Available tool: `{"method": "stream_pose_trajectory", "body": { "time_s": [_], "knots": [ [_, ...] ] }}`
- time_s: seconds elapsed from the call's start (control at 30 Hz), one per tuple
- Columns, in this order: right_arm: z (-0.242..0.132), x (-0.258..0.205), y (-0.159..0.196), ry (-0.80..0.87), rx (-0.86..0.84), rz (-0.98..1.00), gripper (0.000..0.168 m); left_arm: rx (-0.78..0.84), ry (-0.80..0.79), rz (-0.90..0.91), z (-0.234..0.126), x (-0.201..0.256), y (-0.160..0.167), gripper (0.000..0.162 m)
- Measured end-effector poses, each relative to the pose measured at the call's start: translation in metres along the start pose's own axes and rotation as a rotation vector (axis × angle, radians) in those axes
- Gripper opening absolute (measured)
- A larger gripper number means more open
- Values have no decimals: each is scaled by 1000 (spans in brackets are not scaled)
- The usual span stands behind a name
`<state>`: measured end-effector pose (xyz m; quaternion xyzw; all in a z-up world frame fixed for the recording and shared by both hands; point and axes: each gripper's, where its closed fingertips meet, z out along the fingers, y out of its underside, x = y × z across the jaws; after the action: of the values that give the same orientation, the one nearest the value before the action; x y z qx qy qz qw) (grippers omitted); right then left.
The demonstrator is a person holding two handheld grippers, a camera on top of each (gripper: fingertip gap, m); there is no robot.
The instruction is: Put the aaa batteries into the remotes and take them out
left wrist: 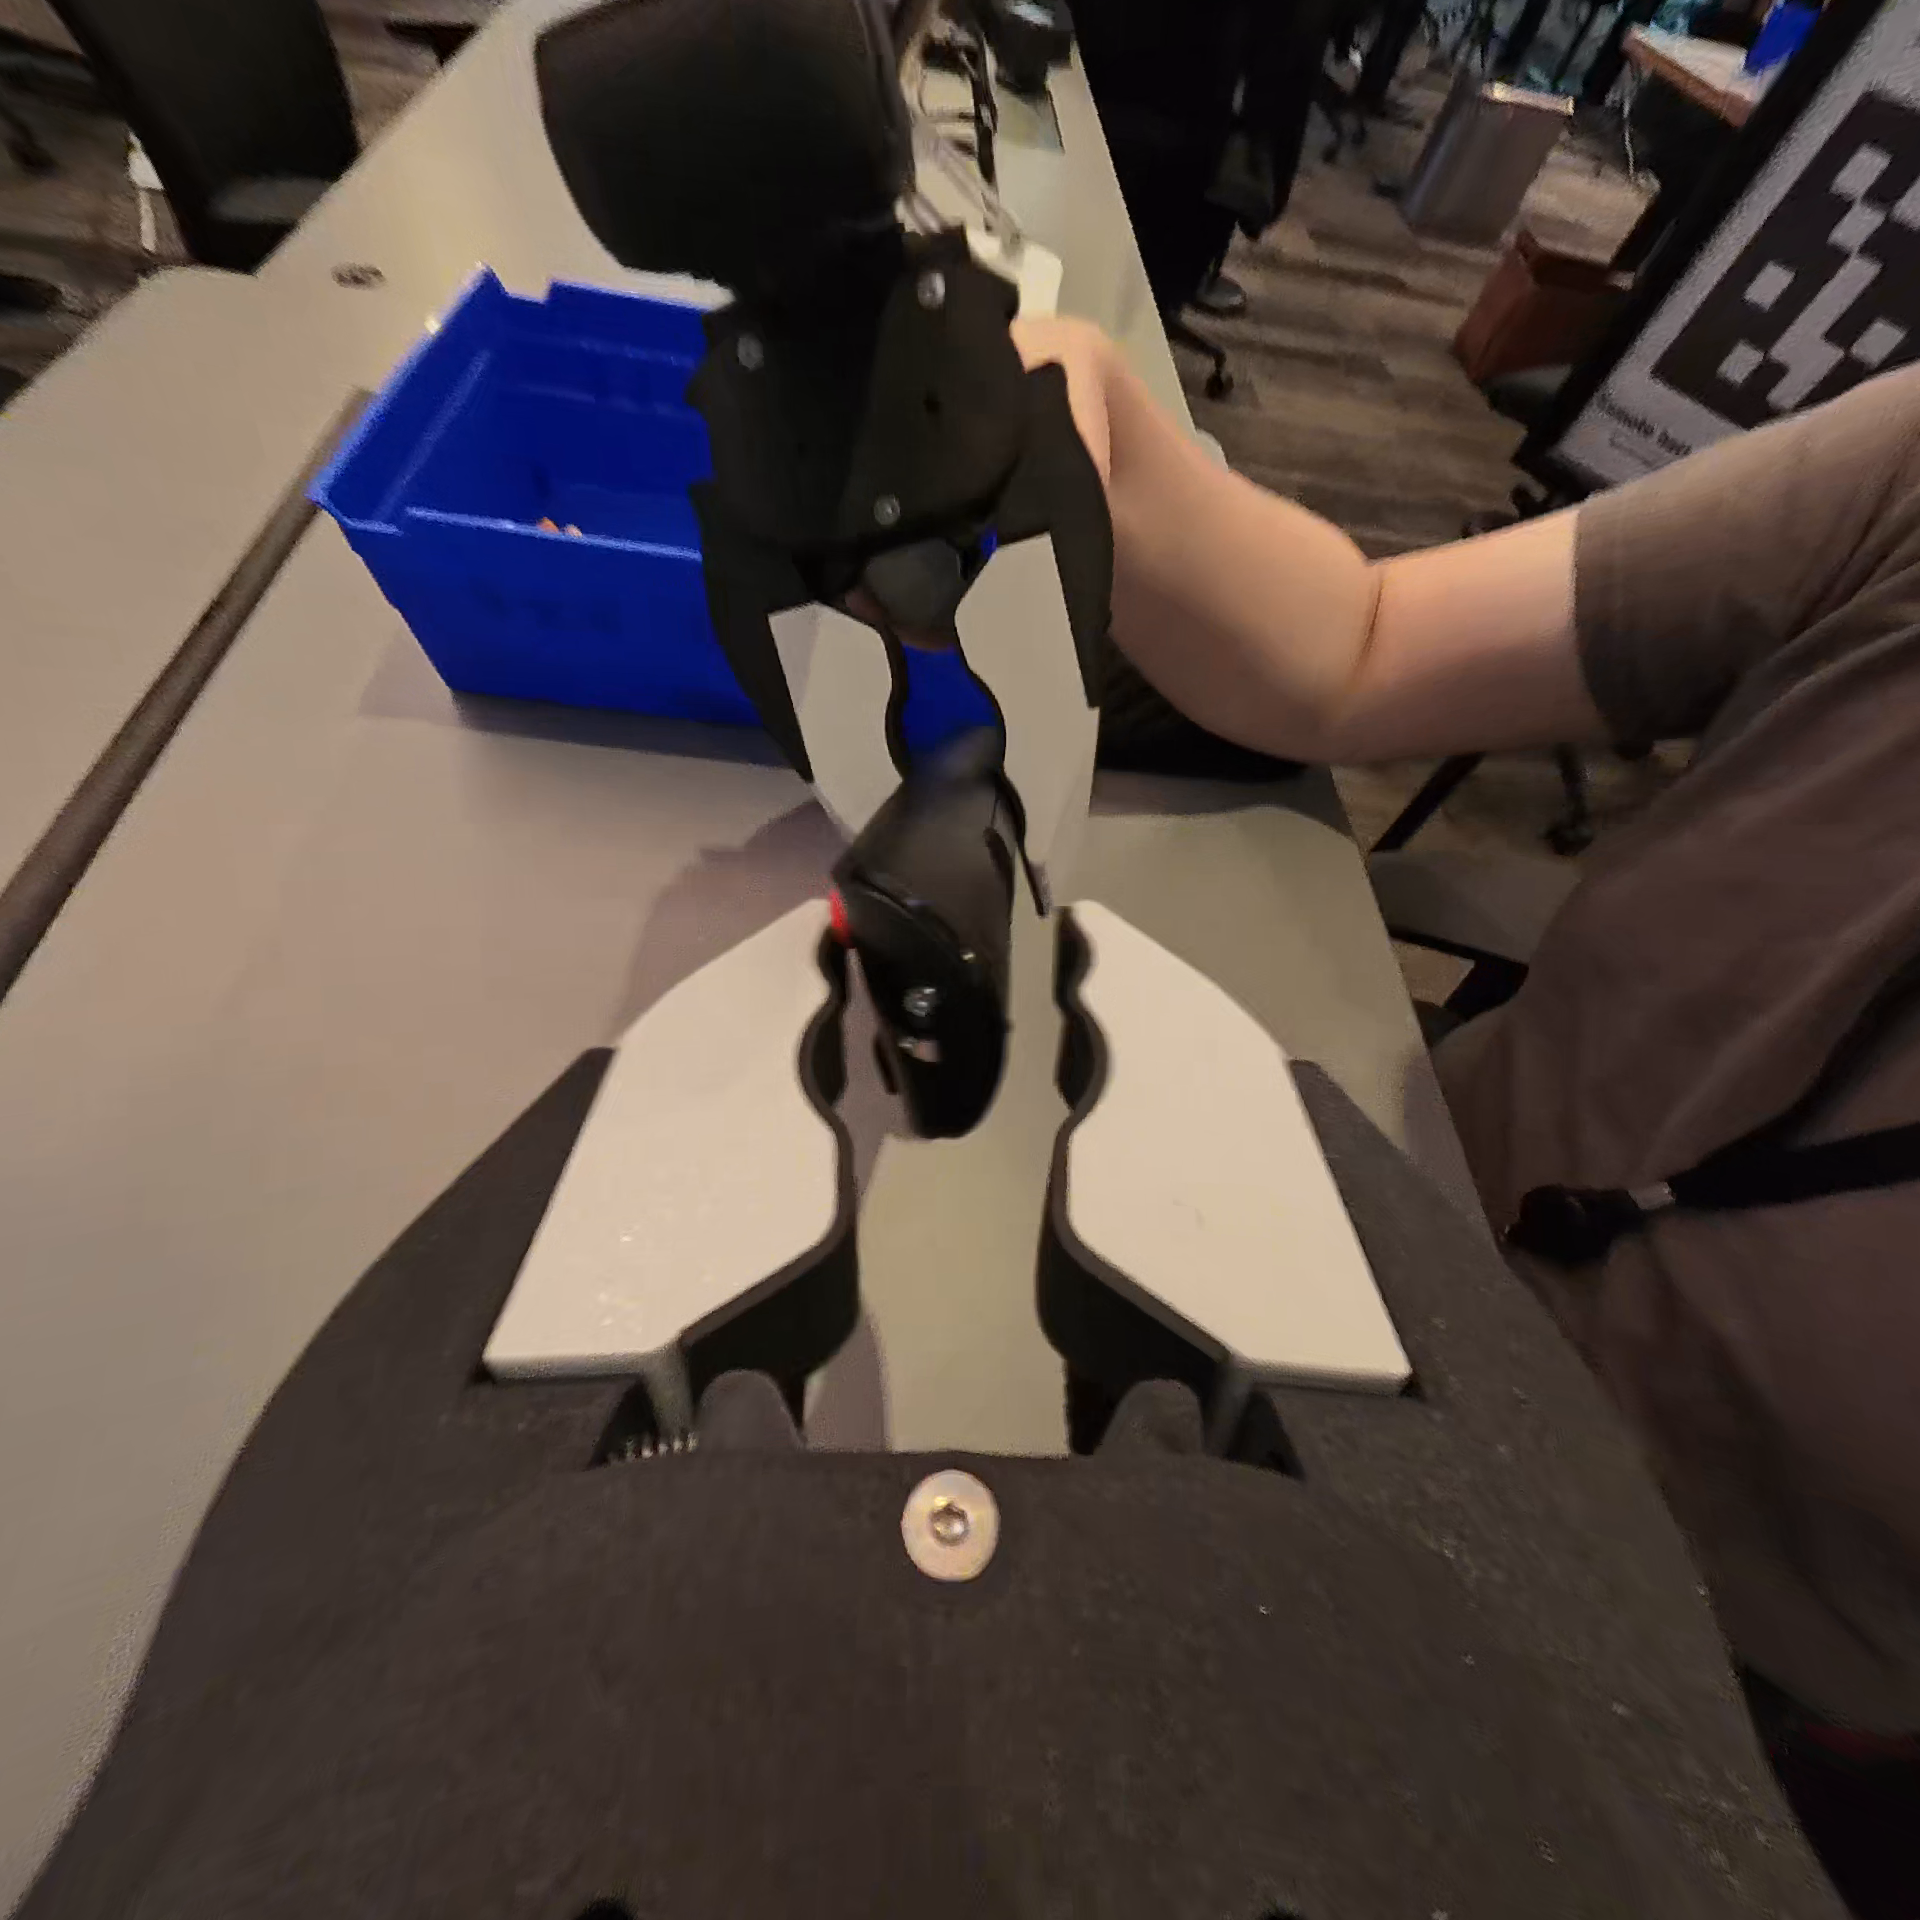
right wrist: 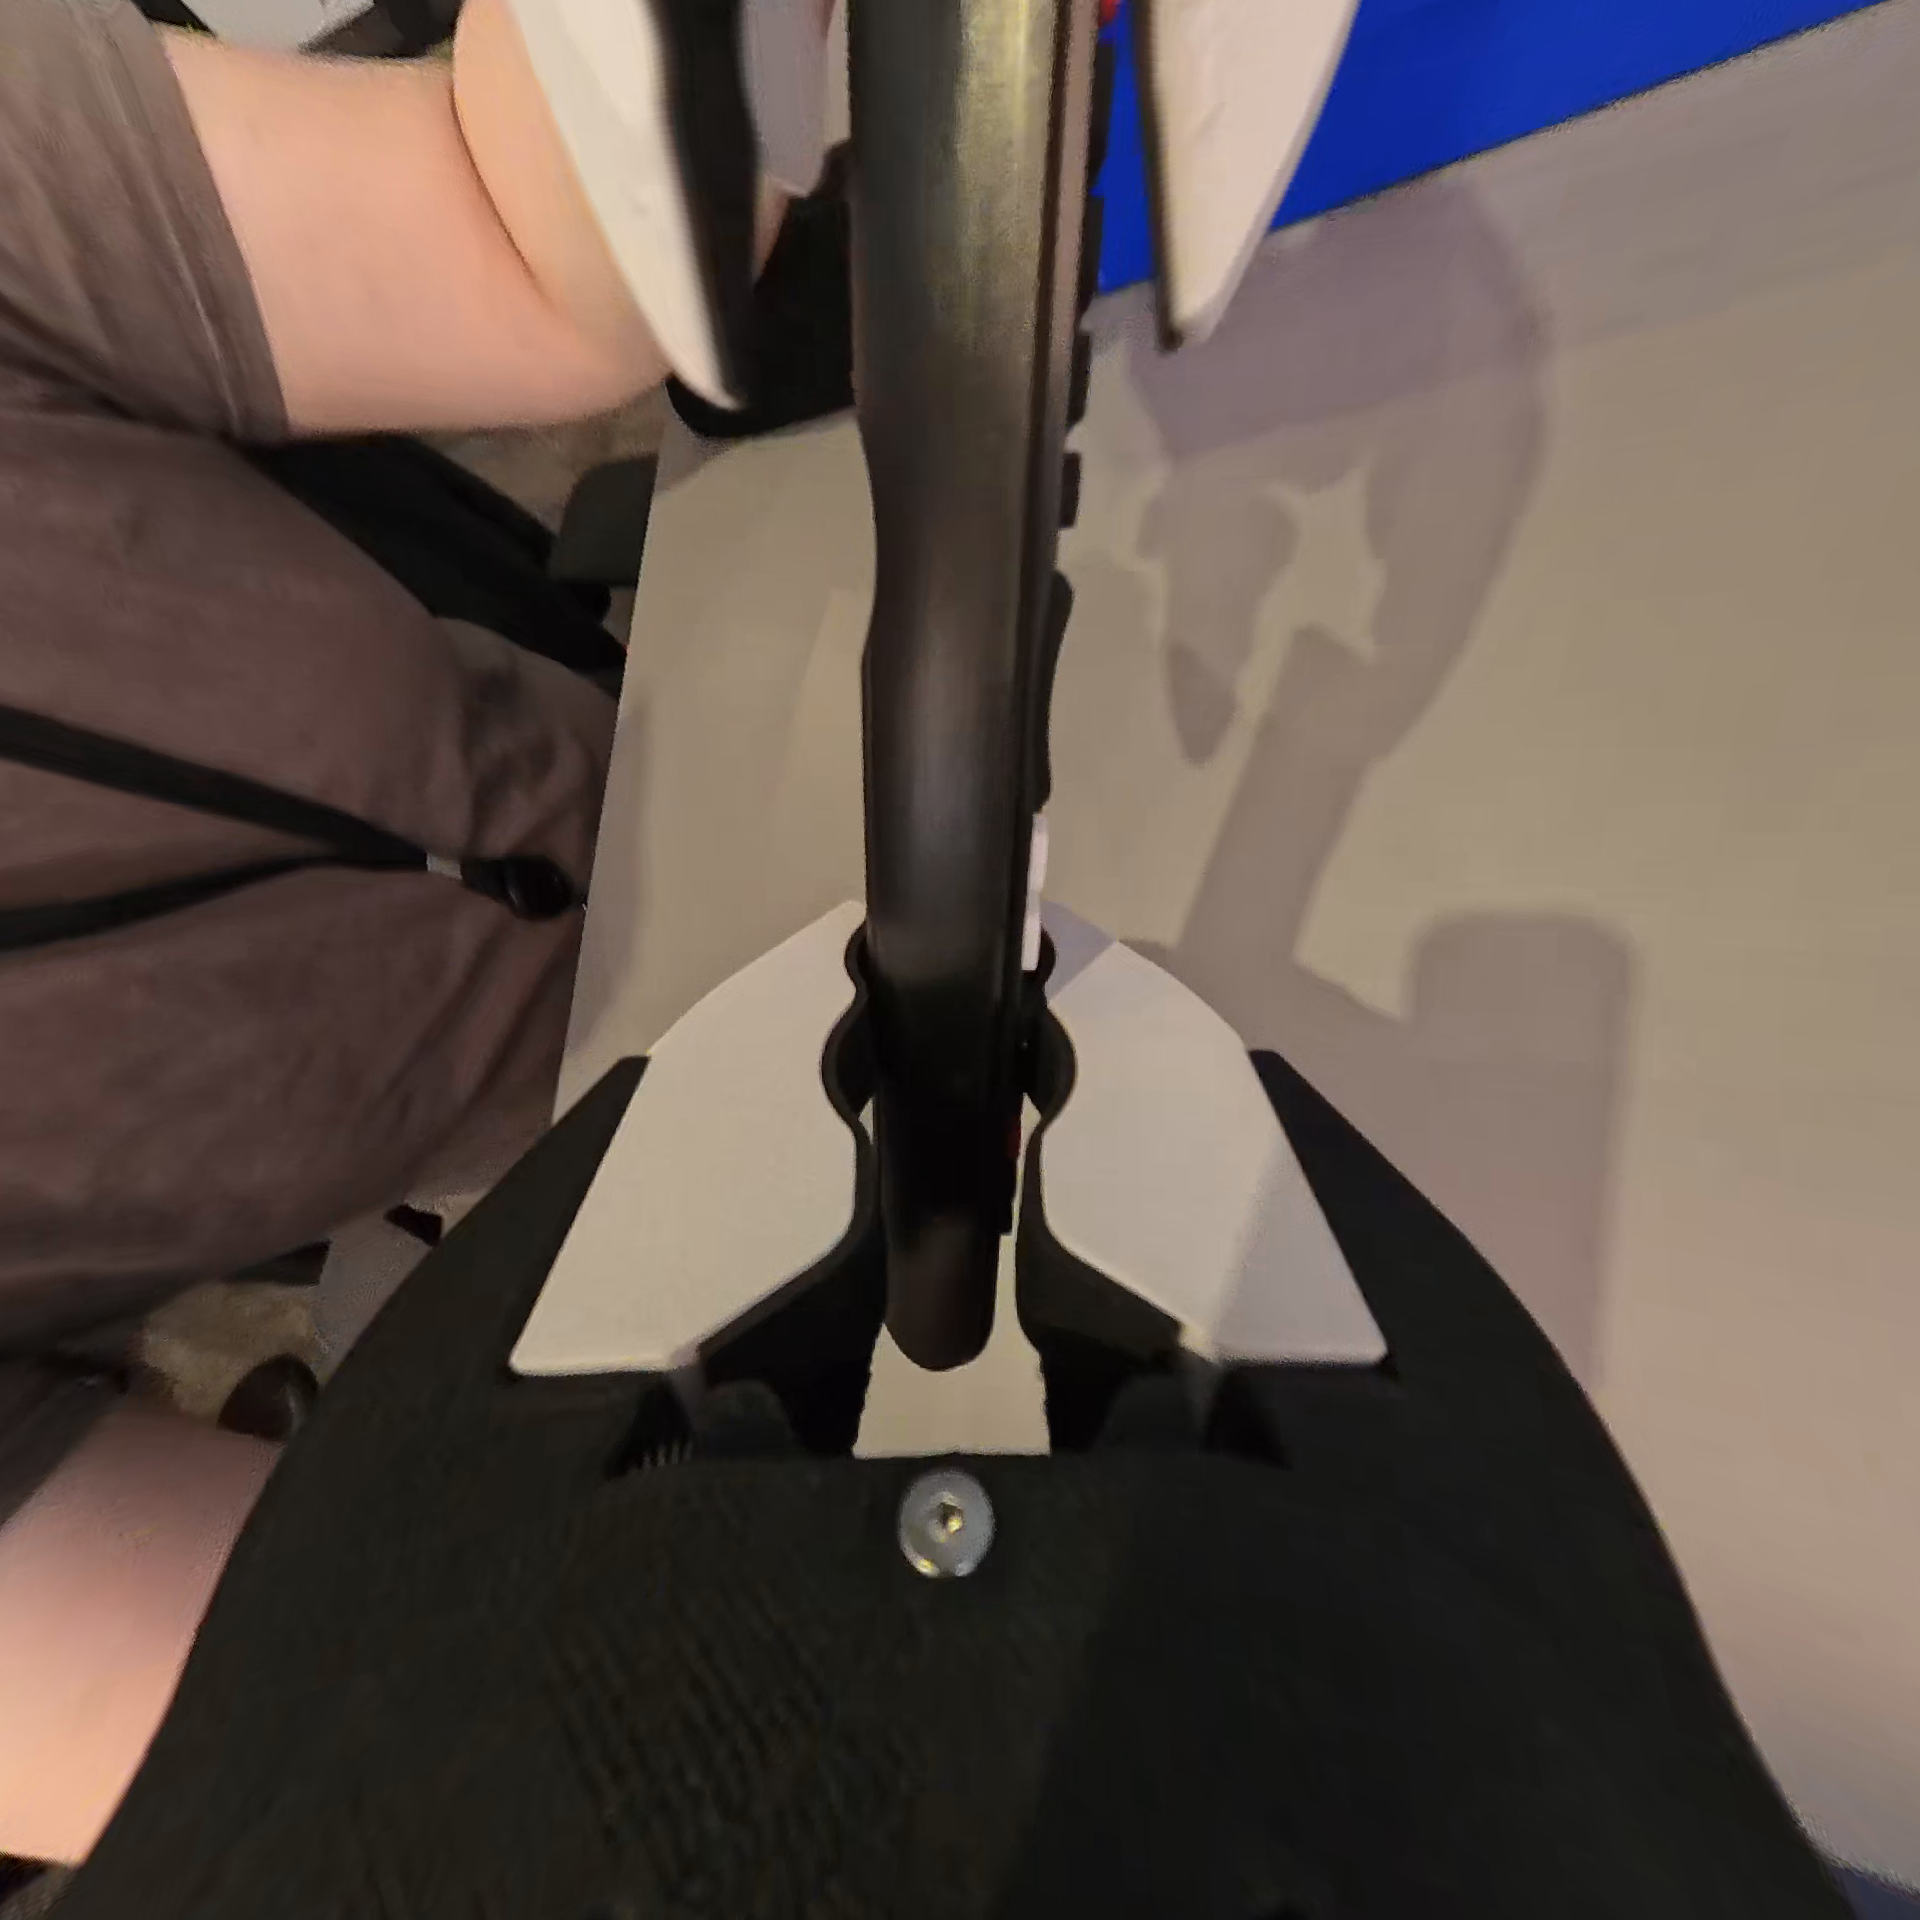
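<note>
Surface: pale grey table [left wrist: 312, 987], bare between the grippers and the blue bin [left wrist: 540, 540].
Room: dim office floor, chairs and a black-and-white marker board [left wrist: 1787, 270] off to the right.
Edges: table's right edge runs close by the person's arm [left wrist: 1299, 644]; open tabletop lies to the left.
Remote: black remote [right wrist: 956, 623] lifted above the table, edge-on, spanning from one gripper to the other.
Right gripper [right wrist: 951, 1049]: pinched narrow on the remote's end.
Left gripper [left wrist: 945, 997]: fingers spread wide, the remote's other end between them, nearer the left finger.
</note>
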<state>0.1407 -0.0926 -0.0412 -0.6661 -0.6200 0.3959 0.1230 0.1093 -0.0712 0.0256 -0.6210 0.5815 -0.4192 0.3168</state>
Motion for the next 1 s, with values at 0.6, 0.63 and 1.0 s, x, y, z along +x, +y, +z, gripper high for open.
{"method": "stream_pose_trajectory", "body": {
  "time_s": [0.6,0.63,1.0],
  "knots": [
    [-4,12,27,-21,-102,83,26,-151,13,45,40,-16,40,25],
    [-4,13,30,-17,-120,84,26,-151,15,56,43,-16,42,25],
    [1,18,37,-22,-147,104,27,-68,64,8,54,-18,50,26]
  ]
}}
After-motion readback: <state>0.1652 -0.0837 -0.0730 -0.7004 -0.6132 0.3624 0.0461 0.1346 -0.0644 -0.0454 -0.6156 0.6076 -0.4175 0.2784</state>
